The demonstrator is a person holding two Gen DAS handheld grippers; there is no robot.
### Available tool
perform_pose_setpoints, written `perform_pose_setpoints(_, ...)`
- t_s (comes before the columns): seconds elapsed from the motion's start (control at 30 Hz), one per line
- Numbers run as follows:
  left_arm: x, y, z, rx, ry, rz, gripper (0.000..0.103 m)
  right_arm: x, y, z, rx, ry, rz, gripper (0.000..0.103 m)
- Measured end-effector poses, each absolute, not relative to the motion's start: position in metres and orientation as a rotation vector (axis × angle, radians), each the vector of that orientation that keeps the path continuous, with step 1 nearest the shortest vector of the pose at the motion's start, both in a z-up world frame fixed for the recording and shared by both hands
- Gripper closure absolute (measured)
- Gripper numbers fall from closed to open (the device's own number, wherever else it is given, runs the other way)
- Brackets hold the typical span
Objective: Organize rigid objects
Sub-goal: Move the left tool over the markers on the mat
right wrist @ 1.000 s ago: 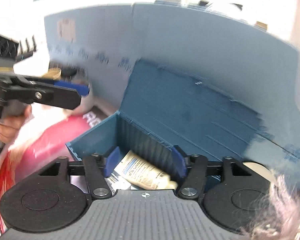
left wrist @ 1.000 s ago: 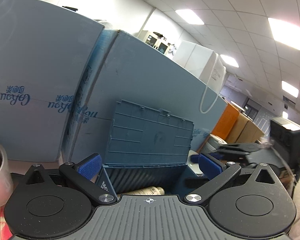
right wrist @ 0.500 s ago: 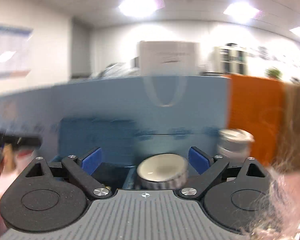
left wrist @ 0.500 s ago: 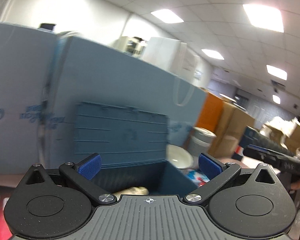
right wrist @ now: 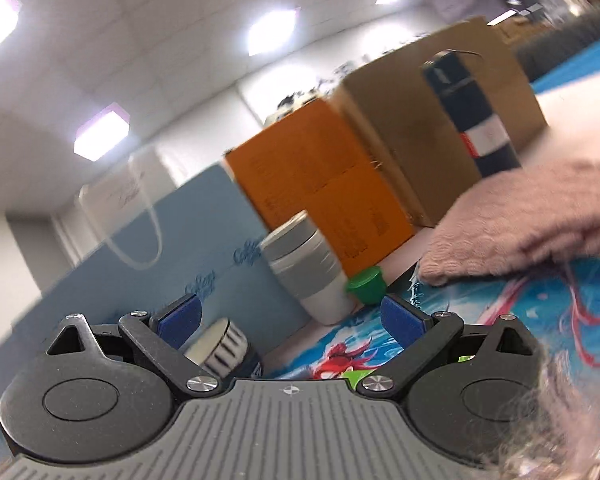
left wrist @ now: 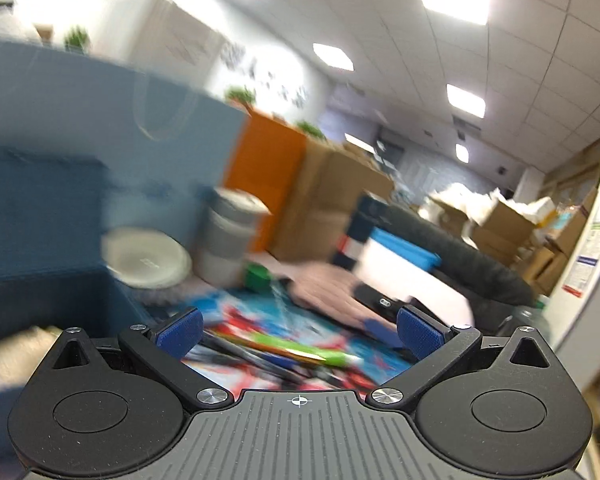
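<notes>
On the colourful mat (left wrist: 236,312), ahead of your left gripper (left wrist: 298,330), pens (left wrist: 260,354) and a green marker (left wrist: 320,354) are lying in a loose bundle, blurred in this view. You are holding that gripper with its jaws standing wide apart and nothing between the blue pads (left wrist: 180,330). A blue bin (left wrist: 40,280) is sitting at the left, with a white tape roll (left wrist: 148,258) just beside its edge; whether they touch cannot be told. A grey cup (left wrist: 230,244) is standing upright past the roll, and a small green cap (left wrist: 257,277) is sitting close beside it on the mat. You are holding your right gripper (right wrist: 292,318) tilted, its jaws having just been opening, now spread wide and empty. Through its camera the tape roll (right wrist: 220,346) is showing low behind the left pad, the cup (right wrist: 308,272) and the green cap (right wrist: 367,286) beyond. A pink cloth (right wrist: 520,224) is lying on the mat at the right, with an orange box (right wrist: 320,184) and a brown carton (right wrist: 432,120) standing behind.
</notes>
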State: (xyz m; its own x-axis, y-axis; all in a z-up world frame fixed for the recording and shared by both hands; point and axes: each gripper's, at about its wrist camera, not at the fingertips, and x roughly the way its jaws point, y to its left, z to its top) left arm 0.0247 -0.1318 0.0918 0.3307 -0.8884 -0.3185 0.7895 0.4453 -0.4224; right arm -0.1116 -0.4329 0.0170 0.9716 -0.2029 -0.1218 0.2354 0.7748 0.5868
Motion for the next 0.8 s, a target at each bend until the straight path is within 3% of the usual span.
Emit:
perform_pose_setpoints(0.2, 0.042, -0.196, 0.062, -0.259, 0.693, -0.987, 0.003, -0.136, -0.459, -0.009, 0.848, -0.089, -0.257, 0.006)
perform_pose_setpoints(0.3, 0.053, -0.218, 0.042, -0.269, 0.731, -0.921, 0.016, -0.146, -0.472, -0.020, 0.953, -0.103, -0.256, 0.006)
perform_pose_setpoints(0.37, 0.063, -0.229, 0.030, -0.290, 0.774, -0.881, 0.035, -0.150, -0.473, -0.022, 0.979, -0.110, -0.267, 0.006)
perform_pose_setpoints(0.47, 0.078, -0.242, 0.012, -0.314, 0.825, -0.843, 0.055, -0.153, -0.471, -0.022, 0.988, -0.117, -0.258, 0.006)
perform_pose_setpoints(0.8, 0.103, -0.261, -0.009, -0.242, 0.854, -0.680, 0.060, -0.152, -0.469, -0.025, 1.014, -0.096, -0.205, 0.006)
